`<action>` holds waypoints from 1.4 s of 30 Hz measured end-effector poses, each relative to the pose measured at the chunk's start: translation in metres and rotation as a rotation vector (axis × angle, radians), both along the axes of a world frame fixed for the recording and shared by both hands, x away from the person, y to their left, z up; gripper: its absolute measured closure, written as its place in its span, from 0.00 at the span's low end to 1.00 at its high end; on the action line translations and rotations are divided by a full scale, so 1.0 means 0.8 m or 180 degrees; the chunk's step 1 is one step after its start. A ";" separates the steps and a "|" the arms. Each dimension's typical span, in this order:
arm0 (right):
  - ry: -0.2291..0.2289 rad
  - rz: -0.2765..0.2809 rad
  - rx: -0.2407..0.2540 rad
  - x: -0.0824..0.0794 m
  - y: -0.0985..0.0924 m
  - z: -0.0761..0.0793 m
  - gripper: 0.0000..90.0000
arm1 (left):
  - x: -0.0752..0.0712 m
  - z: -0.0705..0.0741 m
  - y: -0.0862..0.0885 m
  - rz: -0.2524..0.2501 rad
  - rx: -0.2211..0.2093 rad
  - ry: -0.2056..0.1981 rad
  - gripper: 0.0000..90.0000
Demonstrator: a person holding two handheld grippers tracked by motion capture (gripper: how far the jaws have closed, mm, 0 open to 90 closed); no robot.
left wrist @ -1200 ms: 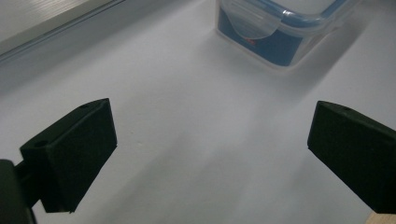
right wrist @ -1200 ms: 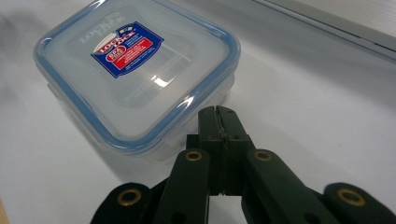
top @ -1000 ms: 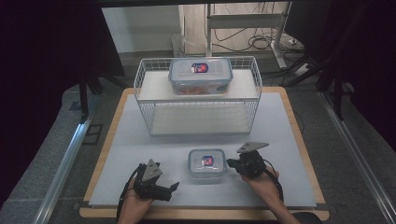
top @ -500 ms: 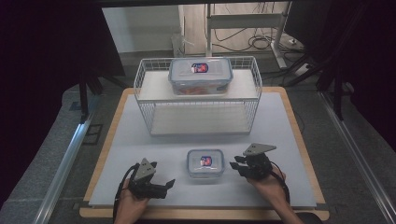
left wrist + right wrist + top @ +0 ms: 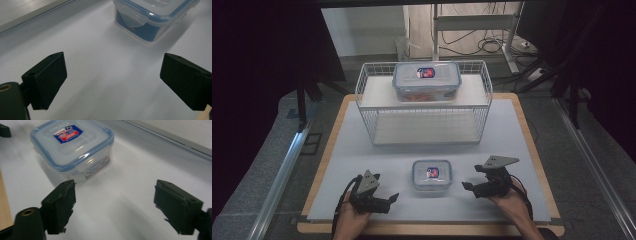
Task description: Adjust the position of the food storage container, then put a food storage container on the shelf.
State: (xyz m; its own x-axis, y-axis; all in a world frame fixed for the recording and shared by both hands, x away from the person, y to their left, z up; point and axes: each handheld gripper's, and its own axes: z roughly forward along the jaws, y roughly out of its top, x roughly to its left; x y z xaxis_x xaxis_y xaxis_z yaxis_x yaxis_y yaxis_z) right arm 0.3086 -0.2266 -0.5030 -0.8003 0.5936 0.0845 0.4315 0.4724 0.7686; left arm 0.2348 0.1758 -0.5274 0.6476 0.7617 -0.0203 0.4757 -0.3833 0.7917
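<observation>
Where cables trail behind, white mat (image 5: 512, 135), wood-edged table (image 5: 539, 165).

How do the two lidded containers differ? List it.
The large container is rectangular and sits raised on the wire rack at the far side; the small container is squarish and sits on the white mat between the grippers. The large container shows reddish contents; the small container's contents are unclear. Both are clear plastic with blue-trimmed snap lids and a red-blue label.
</observation>
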 end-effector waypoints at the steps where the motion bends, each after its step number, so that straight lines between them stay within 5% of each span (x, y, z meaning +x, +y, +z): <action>1: -0.0009 -0.0018 0.0000 0.000 0.001 0.000 0.16 | 0.000 0.000 0.000 0.0002 0.0000 0.0006 0.08; 11: 0.0002 -0.0118 -0.0106 0.002 0.004 -0.001 0.09 | 0.003 0.003 -0.004 0.0004 0.0118 0.0160 0.07; 23: 0.0066 -0.0236 -0.0107 0.003 0.009 0.005 0.01 | 0.014 0.012 -0.008 -0.0007 -0.0179 0.0336 0.03; 28: 0.0108 -0.0232 -0.0116 0.005 0.016 0.007 0.01 | 0.030 0.021 -0.013 -0.0054 -0.0316 0.0412 0.05; 36: 0.0277 -0.0162 0.0011 0.012 0.027 0.022 0.16 | 0.068 0.031 -0.030 -0.0207 -0.0464 0.0546 0.11; 42: 0.0427 -0.0024 0.0013 0.020 0.043 0.017 0.17 | 0.088 0.021 -0.060 -0.0439 -0.0425 0.0752 0.10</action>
State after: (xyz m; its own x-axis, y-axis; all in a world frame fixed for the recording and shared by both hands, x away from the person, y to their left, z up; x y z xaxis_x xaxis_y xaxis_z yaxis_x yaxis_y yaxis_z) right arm 0.3245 -0.1919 -0.4894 -0.7773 0.5989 0.1929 0.5340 0.4658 0.7056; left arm 0.3055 0.1275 -0.5103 0.7102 0.6474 -0.2766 0.6033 -0.3571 0.7131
